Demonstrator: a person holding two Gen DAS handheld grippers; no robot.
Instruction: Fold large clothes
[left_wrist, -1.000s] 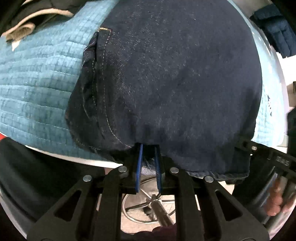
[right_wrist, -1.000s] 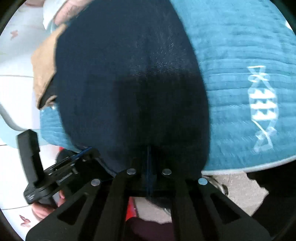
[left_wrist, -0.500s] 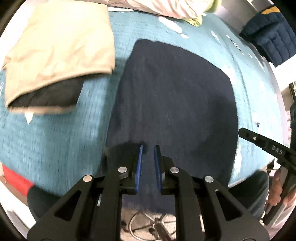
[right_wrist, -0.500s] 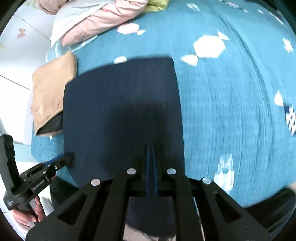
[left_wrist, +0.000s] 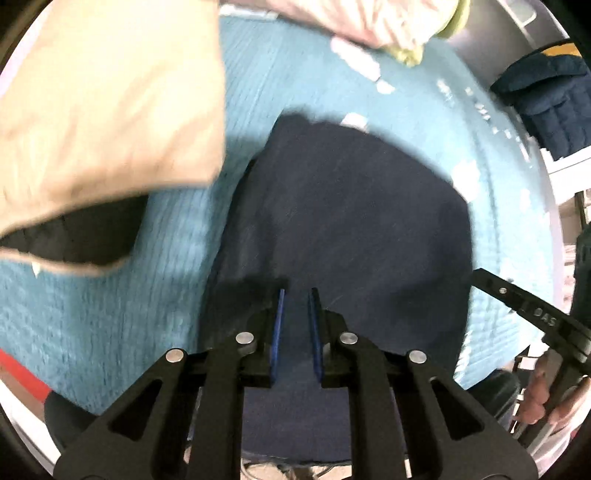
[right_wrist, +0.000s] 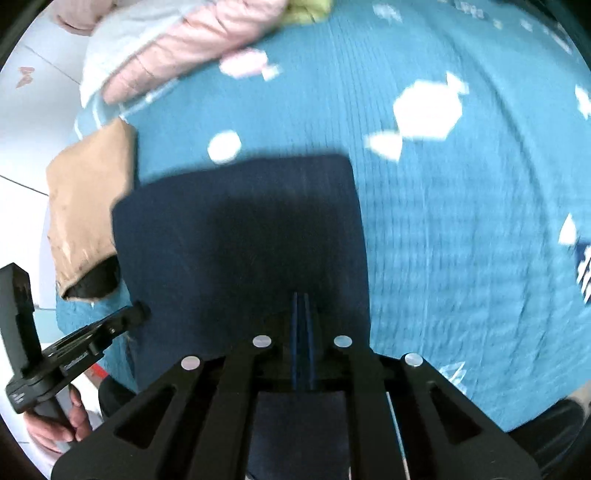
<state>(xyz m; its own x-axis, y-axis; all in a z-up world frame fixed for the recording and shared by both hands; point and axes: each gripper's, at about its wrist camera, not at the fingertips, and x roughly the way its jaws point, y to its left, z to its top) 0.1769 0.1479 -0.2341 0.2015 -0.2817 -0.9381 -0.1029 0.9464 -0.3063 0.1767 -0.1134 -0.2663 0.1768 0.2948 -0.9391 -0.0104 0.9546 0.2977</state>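
Observation:
Folded dark blue jeans (left_wrist: 354, 221) lie on the teal quilt (left_wrist: 122, 314); they also show in the right wrist view (right_wrist: 236, 240). My left gripper (left_wrist: 295, 295) hangs over the jeans' near edge, its blue pads a small gap apart, with nothing clearly between them. My right gripper (right_wrist: 301, 299) is over the jeans' near right part, pads nearly together; whether they pinch cloth is unclear. Each gripper shows in the other's view: the right one (left_wrist: 524, 314), the left one (right_wrist: 122, 321).
A folded tan garment with black lining (left_wrist: 103, 122) lies left of the jeans, also in the right wrist view (right_wrist: 88, 206). A pink padded garment (right_wrist: 177, 66) lies at the far side. A navy padded garment (left_wrist: 550, 99) hangs at the right. The quilt's front edge is near.
Both grippers have pulled back and risen from the jeans' near edge. The left pads, shut on the denim a second ago, now stand apart. The jeans lie flat.

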